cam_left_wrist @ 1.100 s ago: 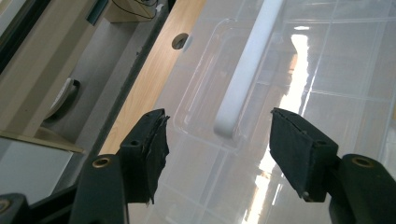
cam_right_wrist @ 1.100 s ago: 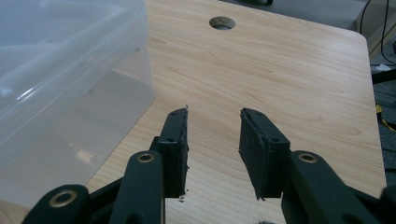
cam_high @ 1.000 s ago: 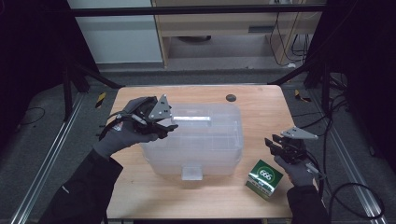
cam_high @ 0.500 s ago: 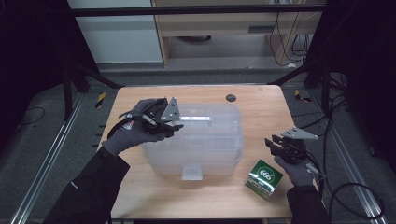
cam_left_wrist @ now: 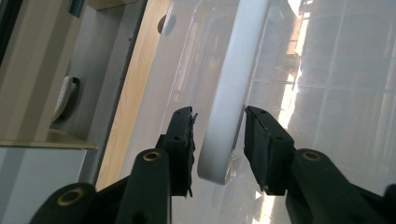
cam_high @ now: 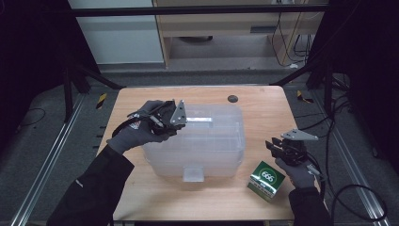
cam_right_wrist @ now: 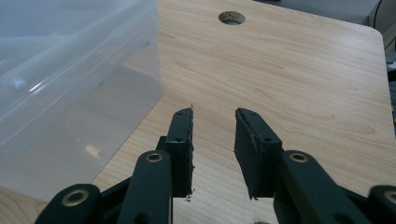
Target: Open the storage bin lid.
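Left hand-held gripper (cam_left_wrist: 218,140): jaws were just closing around the white handle (cam_left_wrist: 229,93), small gaps remaining.
Right hand-held gripper (cam_right_wrist: 213,140): open, empty.
Surface (cam_high: 263,108): carried everything.
Clear box (cam_high: 207,141): centre.
Green carton (cam_high: 266,179): right of box.

You're in grey knit gloves and dark sleeves. Your left gripper (cam_high: 181,123) and right gripper (cam_high: 272,145) are black, each topped by a grey three-cornered plate, with brass-ringed pivots, ribbed pads (cam_right_wrist: 246,150) and trailing black cables.
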Motion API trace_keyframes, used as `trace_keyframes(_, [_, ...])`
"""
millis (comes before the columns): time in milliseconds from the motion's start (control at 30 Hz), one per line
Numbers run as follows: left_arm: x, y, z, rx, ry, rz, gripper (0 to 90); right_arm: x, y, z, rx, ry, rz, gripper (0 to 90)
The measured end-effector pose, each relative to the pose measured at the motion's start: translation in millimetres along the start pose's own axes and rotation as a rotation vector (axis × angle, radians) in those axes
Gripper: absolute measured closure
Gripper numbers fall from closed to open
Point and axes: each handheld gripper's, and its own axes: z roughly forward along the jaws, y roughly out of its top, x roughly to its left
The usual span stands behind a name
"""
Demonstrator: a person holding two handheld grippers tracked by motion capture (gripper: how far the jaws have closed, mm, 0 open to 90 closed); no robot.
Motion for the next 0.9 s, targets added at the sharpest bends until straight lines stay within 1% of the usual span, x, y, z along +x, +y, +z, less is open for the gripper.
trace_keyframes(33, [0.1,0.7,0.1,0.0,-0.002,0.0,64.1,0.0,0.0,0.0,0.0,0.0,0.0,67.5])
trace_keyframes(100, [0.6,4.1,0.1,0.009,0.005,0.017,66.0,1.0,0.6,-0.5,0.003,0.005,0.003,68.0])
trace_keyframes(133, [0.6,4.1,0.1,0.009,0.005,0.017,66.9,1.0,0.6,-0.5,0.003,0.005,0.003,68.0])
trace_keyframes(233, [0.2,6.8,0.3,0.025,0.007,0.038,69.4,3.0,2.3,-1.9,0.007,0.009,-0.01,69.4])
trace_keyframes(267, [0.2,6.8,0.3,0.025,0.007,0.038,70.3,3.0,2.3,-1.9,0.007,0.009,-0.01,69.4])
trace_keyframes(367, [-1.3,9.1,0.1,0.039,0.017,0.065,71.5,6.0,4.7,-3.8,0.008,0.019,-0.014,70.8])
trace_keyframes(400, [-1.3,9.1,0.1,0.039,0.017,0.065,71.7,6.0,4.7,-3.8,0.008,0.019,-0.014,70.8])
trace_keyframes(433, [-2.1,10.5,-0.3,0.055,0.021,0.079,71.9,8.1,6.0,-4.6,0.01,0.025,-0.019,71.3])
trace_keyframes(467, [-2.1,10.5,-0.3,0.055,0.021,0.079,72.1,9.2,6.4,-5.0,0.012,0.029,-0.018,71.5])
trace_keyframes(500, [-2.2,11.2,-0.7,0.063,0.022,0.088,72.1,9.2,6.4,-5.0,0.012,0.029,-0.018,71.5])
trace_keyframes(533, [-2.6,11.9,-0.6,0.066,0.024,0.094,72.5,11.5,7.8,-5.7,0.012,0.034,-0.028,71.9])
trace_keyframes(567, [-2.2,12.9,-1.2,0.077,0.028,0.11,72.6,12.6,8.2,-6.2,0.013,0.036,-0.027,72.0])
trace_keyframes(600, [-2.6,13.3,-0.9,0.076,0.032,0.117,72.7,13.5,9.0,-6.7,0.012,0.039,-0.032,72.3])
trace_keyframes(667, [-3.2,13.8,-1.3,0.083,0.038,0.123,72.8,14.8,9.7,-7.3,0.011,0.041,-0.032,72.6])
trace_keyframes(700, [-3.9,14.0,-1.4,0.082,0.044,0.126,73.0,17.0,11.0,-8.9,0.008,0.051,-0.033,73.0])
trace_keyframes(833, [-3.8,14.2,-1.7,0.083,0.05,0.127,72.9,19.8,13.0,-11.0,0.0,0.056,-0.039,73.5])
trace_keyframes(867, [-3.1,14.0,-1.6,0.079,0.05,0.123,72.9,20.9,14.2,-12.9,-0.014,0.062,-0.036,74.8])
trace_keyframes(900, [-3.1,14.0,-1.6,0.079,0.05,0.123,72.8,20.9,14.2,-12.9,-0.014,0.062,-0.036,74.8])
